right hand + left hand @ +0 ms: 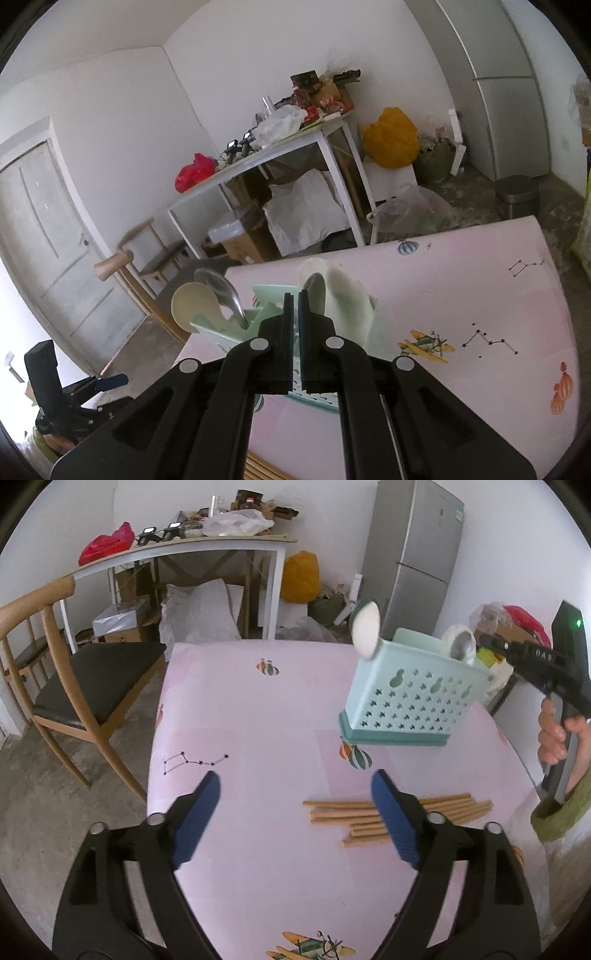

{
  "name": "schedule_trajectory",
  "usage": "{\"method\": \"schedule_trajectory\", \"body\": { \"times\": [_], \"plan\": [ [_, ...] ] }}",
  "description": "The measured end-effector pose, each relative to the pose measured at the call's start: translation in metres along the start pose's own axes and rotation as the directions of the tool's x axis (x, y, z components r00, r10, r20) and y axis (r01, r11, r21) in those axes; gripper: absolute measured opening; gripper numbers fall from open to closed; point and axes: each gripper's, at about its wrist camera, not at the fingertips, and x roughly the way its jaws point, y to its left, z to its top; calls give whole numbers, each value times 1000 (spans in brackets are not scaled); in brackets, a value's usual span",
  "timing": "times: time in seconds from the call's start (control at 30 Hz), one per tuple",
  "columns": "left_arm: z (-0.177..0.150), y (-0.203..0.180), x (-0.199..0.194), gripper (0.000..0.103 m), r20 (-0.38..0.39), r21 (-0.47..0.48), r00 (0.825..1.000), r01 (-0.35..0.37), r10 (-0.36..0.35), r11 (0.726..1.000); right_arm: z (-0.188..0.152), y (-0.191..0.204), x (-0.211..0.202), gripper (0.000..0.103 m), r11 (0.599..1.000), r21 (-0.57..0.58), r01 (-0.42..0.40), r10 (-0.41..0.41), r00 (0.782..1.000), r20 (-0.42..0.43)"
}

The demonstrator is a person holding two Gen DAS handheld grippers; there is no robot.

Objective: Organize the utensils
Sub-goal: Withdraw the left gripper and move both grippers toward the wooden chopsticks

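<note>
A mint-green perforated utensil basket (406, 698) hangs tilted just above the pink tablecloth (258, 720), casting a shadow under its base. My right gripper (295, 295) is shut on the basket's rim (210, 326); in the left wrist view it reaches in from the right (487, 642). A white spoon (365, 631) and a metal spoon (461, 644) stick out of the basket. Several wooden chopsticks (343, 814) lie loose on the cloth, partly hidden behind the right finger of my left gripper (295, 775), which is wide open and holds nothing.
A wooden chair (92, 679) stands at the table's left edge. Behind are a cluttered white side table (184, 550), sacks and bags on the floor, and a grey fridge (417, 554). A hand (554, 734) with a green sleeve grips the right tool's handle.
</note>
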Motion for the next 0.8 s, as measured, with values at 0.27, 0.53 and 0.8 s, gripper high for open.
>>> {"method": "schedule_trajectory", "body": {
  "times": [0.27, 0.53, 0.8],
  "plan": [
    [-14, -2, 11, 92, -72, -53, 995, 63, -67, 997, -4, 5, -48, 13, 997, 26, 73, -74, 995, 61],
    [-18, -7, 29, 95, -149, -113, 984, 83, -100, 990, -76, 22, -64, 25, 989, 140, 48, -29, 990, -135],
    [-3, -40, 76, 95, -162, 65, 986, 56, -45, 996, -169, 22, -17, 25, 943, 309, 125, 18, 907, -421]
  ]
}}
